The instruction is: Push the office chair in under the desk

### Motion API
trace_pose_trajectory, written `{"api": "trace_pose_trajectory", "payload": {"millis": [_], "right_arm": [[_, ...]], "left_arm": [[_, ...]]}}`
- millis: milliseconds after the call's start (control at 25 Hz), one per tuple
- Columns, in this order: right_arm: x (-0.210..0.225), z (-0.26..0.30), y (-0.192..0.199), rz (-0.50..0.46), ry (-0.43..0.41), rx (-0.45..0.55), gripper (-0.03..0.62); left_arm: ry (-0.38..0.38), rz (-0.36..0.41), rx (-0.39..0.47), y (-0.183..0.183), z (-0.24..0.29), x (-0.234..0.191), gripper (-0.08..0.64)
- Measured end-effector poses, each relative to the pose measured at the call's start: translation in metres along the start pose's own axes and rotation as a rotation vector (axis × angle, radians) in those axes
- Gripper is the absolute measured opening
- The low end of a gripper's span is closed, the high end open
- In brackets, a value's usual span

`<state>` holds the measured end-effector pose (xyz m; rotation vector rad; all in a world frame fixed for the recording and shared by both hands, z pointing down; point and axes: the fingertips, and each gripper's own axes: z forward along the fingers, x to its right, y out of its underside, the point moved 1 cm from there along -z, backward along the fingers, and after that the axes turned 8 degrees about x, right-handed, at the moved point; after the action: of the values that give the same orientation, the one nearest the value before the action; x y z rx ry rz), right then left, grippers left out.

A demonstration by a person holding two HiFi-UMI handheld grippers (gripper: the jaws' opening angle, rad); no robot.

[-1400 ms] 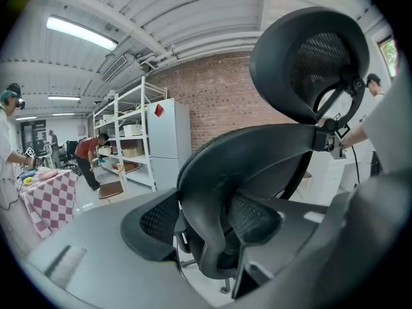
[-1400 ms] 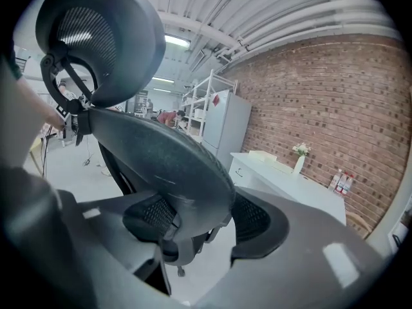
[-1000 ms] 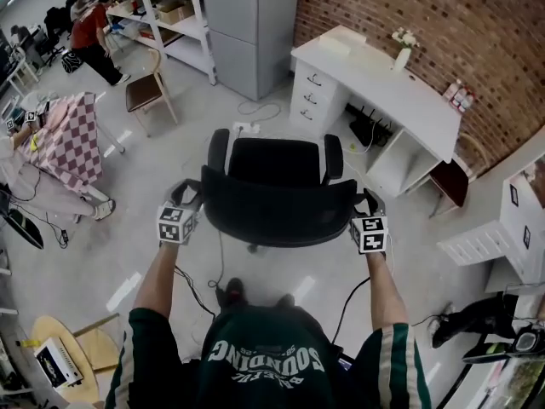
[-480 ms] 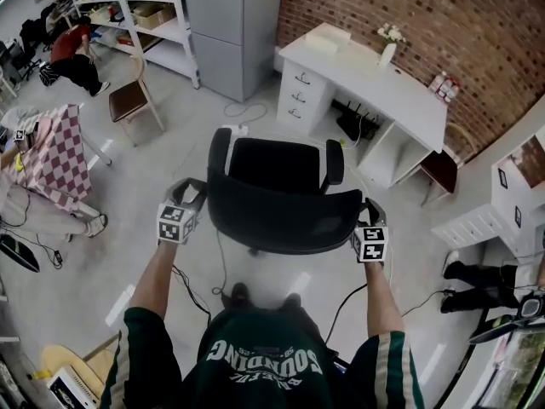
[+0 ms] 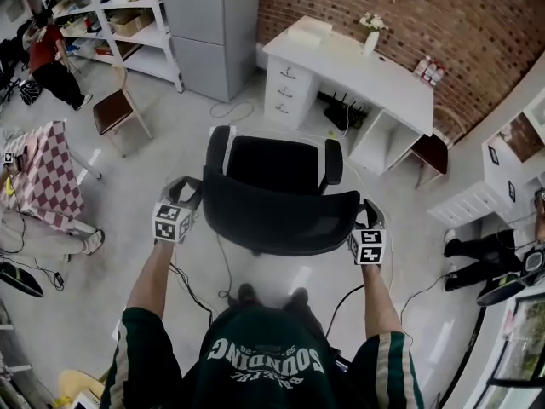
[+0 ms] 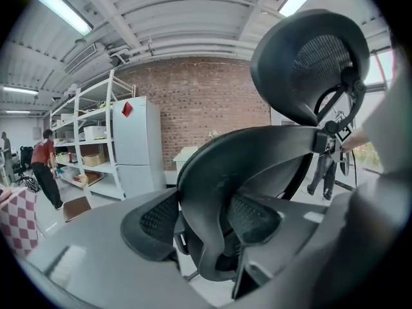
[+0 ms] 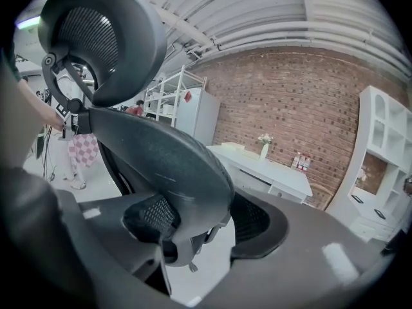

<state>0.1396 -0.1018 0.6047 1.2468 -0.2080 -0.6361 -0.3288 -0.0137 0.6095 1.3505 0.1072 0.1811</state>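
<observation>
A black office chair (image 5: 274, 196) stands on the floor in front of me, its seat facing a white desk (image 5: 387, 82) against the brick wall. The chair is out in the room, apart from the desk. My left gripper (image 5: 188, 194) is shut on the left edge of the backrest (image 6: 215, 192), which lies between its mesh pads (image 6: 152, 220). My right gripper (image 5: 368, 213) is shut on the backrest's right edge (image 7: 177, 166). The headrest (image 6: 309, 60) rises above both grips.
A vase (image 5: 370, 37) and a box stand on the desk, and a brown stool (image 5: 430, 154) sits at its right end. A grey cabinet (image 5: 209, 24), white shelving (image 5: 111, 7) and a wooden chair (image 5: 111, 109) are at the left. Cables (image 5: 201, 290) lie on the floor.
The chair and both grippers have moved across the floor towards the desk, and my view has turned with them. Both grips on the backrest look the same.
</observation>
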Motion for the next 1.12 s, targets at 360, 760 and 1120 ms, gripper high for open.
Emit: {"api": "trace_pose_trajectory", "payload": {"millis": [360,760,1120], "right_arm": [[0.001,-0.030,0.014,0.023,0.071,-0.034,0.258],[0.018,-0.061,0.026,0.047,0.164,-0.041,0.256],[0.033,-0.059,0.030,0.078,0.215,-0.054,0.256]], "left_arm": [[0.076,0.001,0.015,-0.002,0.012,0.012,0.231],[0.181,0.016,0.034,-0.007,0.042,0.037,0.233],[0.232,0.025,0.028,-0.015,0.079,0.043,0.233]]}}
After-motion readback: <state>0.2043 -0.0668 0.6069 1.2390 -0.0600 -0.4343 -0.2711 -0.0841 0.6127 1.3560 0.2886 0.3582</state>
